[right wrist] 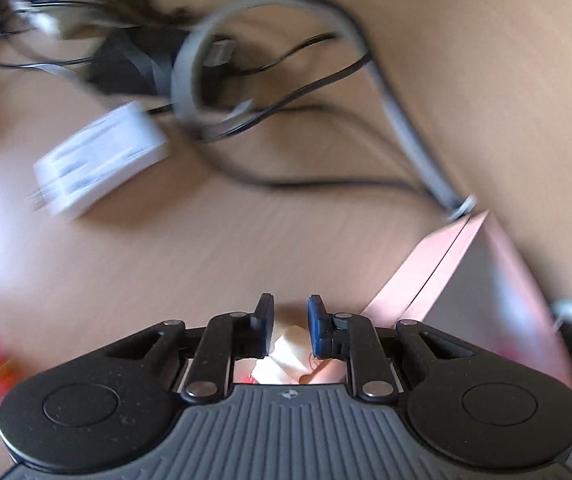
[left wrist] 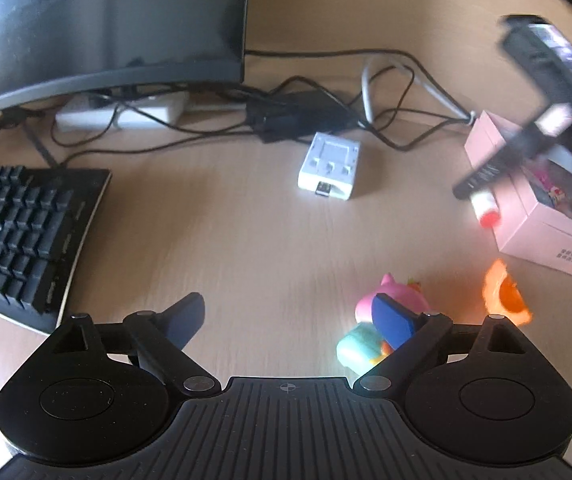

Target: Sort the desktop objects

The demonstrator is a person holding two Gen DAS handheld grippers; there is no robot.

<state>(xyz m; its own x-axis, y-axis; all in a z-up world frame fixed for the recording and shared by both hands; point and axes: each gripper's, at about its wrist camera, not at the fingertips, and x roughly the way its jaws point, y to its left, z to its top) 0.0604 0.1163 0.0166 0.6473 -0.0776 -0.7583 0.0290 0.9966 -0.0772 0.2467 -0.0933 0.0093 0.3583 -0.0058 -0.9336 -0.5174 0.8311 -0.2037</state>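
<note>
pale wood-grain desk [left wrist: 245,248] under both grippers. left gripper [left wrist: 290,320] low over the desk, blue pads spread wide, released, nothing between them. pink toy [left wrist: 396,300] and a teal toy [left wrist: 356,350] lying touching each other just beside the left gripper's right finger, partly behind its pad; orange toy [left wrist: 504,294] near them, apart. white adapter [left wrist: 330,168] flat on the desk farther ahead, in front of a tangle of black and grey cables [left wrist: 366,92] and a black power brick [left wrist: 294,116]. black keyboard [left wrist: 21,236] at the left, dark monitor [left wrist: 105,20] above it, white power strip [left wrist: 121,114] under the monitor. pink box [left wrist: 526,216] at the right, open at the top, colourful contents inside too blurred to name. right gripper [right wrist: 290,324] seen from the left wrist view as a blurred black shape over the pink box, with a small white-and-red object [left wrist: 486,208] at its tip. from the right wrist view, pads drawn close together, clenched on that whitish object [right wrist: 290,354], its shape hard to make out; edge of the pink box [right wrist: 446,272] just to the right, white adapter [right wrist: 97,160] and grey cable loop [right wrist: 205,60] ahead, all smeared by motion blur.
</note>
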